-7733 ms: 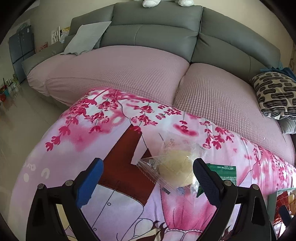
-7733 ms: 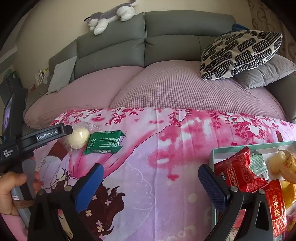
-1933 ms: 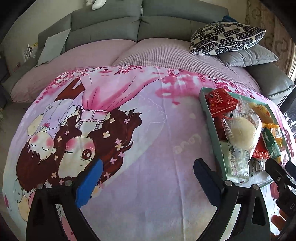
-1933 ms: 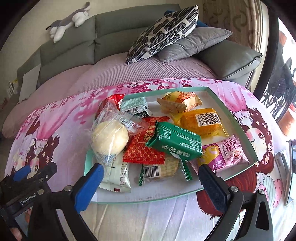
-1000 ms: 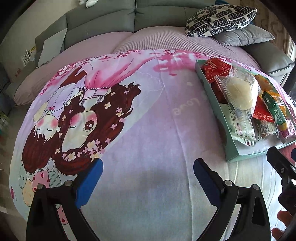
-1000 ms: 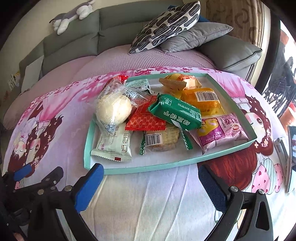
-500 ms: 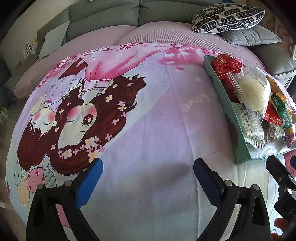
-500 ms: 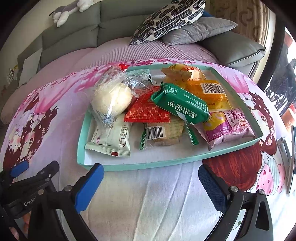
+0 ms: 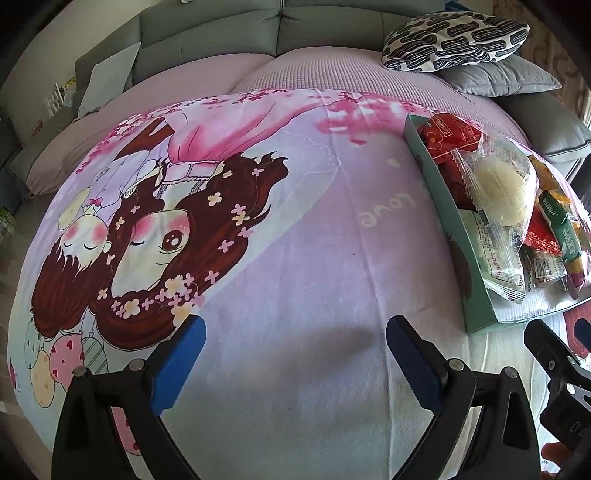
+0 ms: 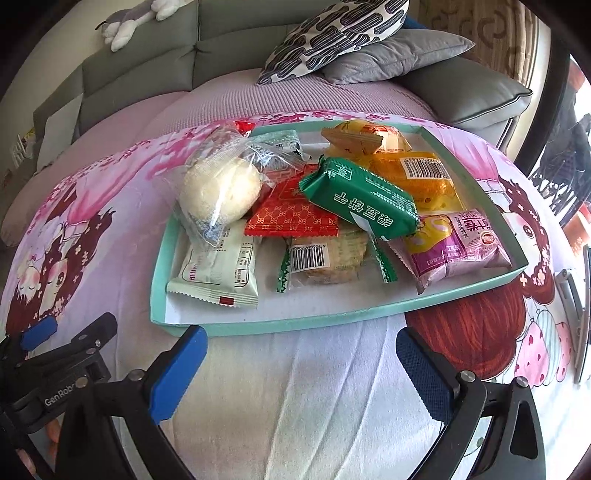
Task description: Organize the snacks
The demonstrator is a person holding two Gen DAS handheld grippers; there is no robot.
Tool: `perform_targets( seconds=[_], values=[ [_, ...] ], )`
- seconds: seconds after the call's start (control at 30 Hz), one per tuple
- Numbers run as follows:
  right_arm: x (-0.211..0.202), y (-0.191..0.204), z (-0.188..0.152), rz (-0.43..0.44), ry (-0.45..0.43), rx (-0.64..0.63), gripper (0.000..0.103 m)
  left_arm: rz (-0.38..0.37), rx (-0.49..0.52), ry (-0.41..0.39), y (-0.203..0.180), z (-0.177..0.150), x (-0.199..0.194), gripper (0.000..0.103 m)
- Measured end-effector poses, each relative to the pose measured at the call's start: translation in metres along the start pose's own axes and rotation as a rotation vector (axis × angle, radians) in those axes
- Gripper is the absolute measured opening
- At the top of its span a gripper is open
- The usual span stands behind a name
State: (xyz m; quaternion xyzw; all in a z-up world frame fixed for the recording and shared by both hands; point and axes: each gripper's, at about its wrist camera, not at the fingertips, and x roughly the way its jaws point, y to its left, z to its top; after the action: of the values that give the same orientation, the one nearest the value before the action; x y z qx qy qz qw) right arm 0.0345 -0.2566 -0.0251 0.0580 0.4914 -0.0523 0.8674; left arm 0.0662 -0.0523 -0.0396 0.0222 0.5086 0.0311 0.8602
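A teal tray (image 10: 295, 326) (image 9: 448, 218) on the pink cartoon tablecloth (image 9: 288, 258) holds several wrapped snacks. Among them are a pale round bun in clear wrap (image 10: 219, 192) (image 9: 502, 190), a green biscuit pack (image 10: 362, 197), a red pack (image 10: 291, 214) and a purple pack (image 10: 454, 247). My right gripper (image 10: 301, 363) stands open just in front of the tray's near rim, holding nothing. My left gripper (image 9: 295, 350) is open over bare cloth, left of the tray, also holding nothing.
A grey sofa (image 9: 229, 33) with a pink cover runs behind the table. A black-and-white patterned cushion (image 10: 332, 37) and a grey pillow (image 10: 399, 51) lie on it. A plush toy (image 10: 133, 22) sits on the sofa back. A metal object (image 10: 580, 314) lies at the table's right edge.
The bun and the green pack, earlier on the cloth at the left, now lie in the tray. Both grippers have drawn back toward the near table edge; in the last second little has moved.
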Motion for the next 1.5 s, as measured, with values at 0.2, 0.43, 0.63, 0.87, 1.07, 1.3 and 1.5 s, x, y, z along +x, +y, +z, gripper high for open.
perform_targets(
  seconds=[0.2, 0.43, 0.63, 0.87, 1.07, 1.3, 1.5],
  values=[
    [0.0015, 0.0012, -0.0009, 0.000, 0.009, -0.002, 0.103, -0.006, -0.004, -0.003, -0.0009, -0.0003, -0.0003, 0.098],
    [0.0019, -0.0007, -0.0014, 0.000, 0.014, 0.002, 0.103, -0.007, 0.021, -0.014, -0.0039, -0.0012, -0.0028, 0.098],
    [0.0029, 0.0013, -0.0017, 0.000, 0.019, -0.004, 0.103, -0.004, 0.030, -0.027, -0.0052, -0.0014, -0.0055, 0.098],
    [0.0032, 0.0010, -0.0015, -0.001, 0.021, -0.005, 0.103, -0.005, 0.028, -0.034, -0.0055, -0.0004, -0.0060, 0.098],
    [0.0036, 0.0009, -0.0018, -0.003, 0.021, -0.003, 0.103, -0.007, 0.025, -0.039, -0.0054, 0.0000, -0.0069, 0.098],
    [0.0043, 0.0013, -0.0031, -0.005, 0.027, -0.006, 0.103, 0.002, 0.030, -0.048, -0.0075, -0.0001, -0.0086, 0.098],
    [0.0043, 0.0016, -0.0033, -0.008, 0.030, -0.004, 0.103, 0.003, 0.031, -0.052, -0.0075, 0.0000, -0.0094, 0.098]
  ],
)
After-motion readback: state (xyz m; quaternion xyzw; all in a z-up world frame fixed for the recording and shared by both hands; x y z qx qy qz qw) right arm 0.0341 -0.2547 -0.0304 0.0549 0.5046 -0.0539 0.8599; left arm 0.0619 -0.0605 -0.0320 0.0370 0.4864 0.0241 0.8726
